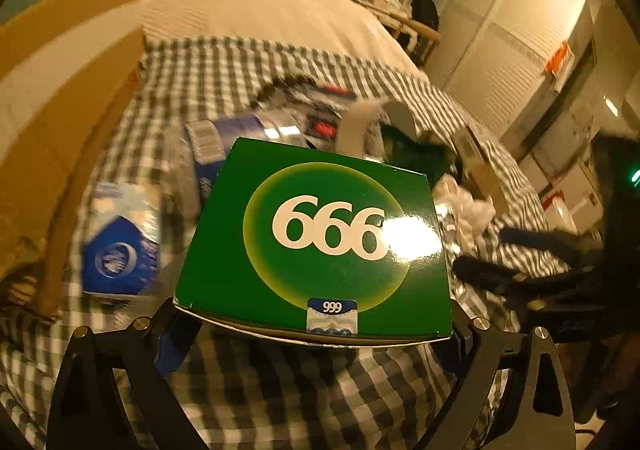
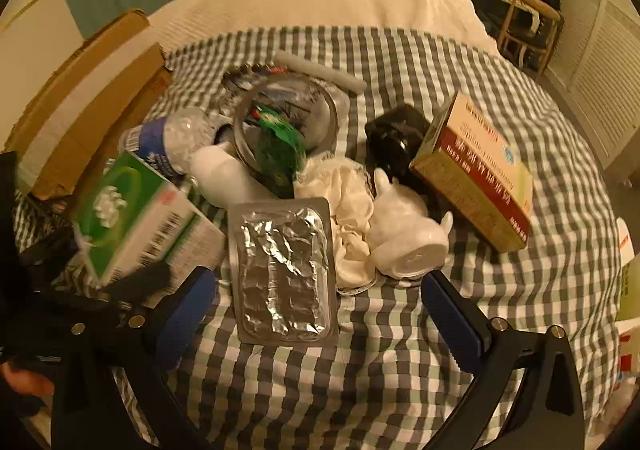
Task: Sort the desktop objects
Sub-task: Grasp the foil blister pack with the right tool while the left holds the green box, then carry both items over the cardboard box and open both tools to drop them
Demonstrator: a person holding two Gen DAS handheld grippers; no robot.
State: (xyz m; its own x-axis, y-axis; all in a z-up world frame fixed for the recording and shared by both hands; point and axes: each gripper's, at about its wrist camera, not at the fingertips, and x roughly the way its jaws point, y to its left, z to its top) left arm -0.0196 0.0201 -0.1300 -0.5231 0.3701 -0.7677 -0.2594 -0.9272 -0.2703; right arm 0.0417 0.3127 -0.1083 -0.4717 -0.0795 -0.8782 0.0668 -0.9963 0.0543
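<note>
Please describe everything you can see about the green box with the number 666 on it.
The green cardboard box has a glossy top with a yellow-green circle, large white "666" and a small blue "999" label at its near edge; light glares off it. The right wrist view shows white sides with a barcode. It looks closed and undamaged. It sits tilted above the grey-and-white checked cloth, between the fingers of the left tongs, which stand wide on it. A blue-labelled plastic bottle lies just behind it.

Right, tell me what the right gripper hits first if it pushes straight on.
Most likely the blister pack: it lies flat on the checked cloth between the open jaws of the right gripper, just ahead. Depth is hard to judge.
</note>
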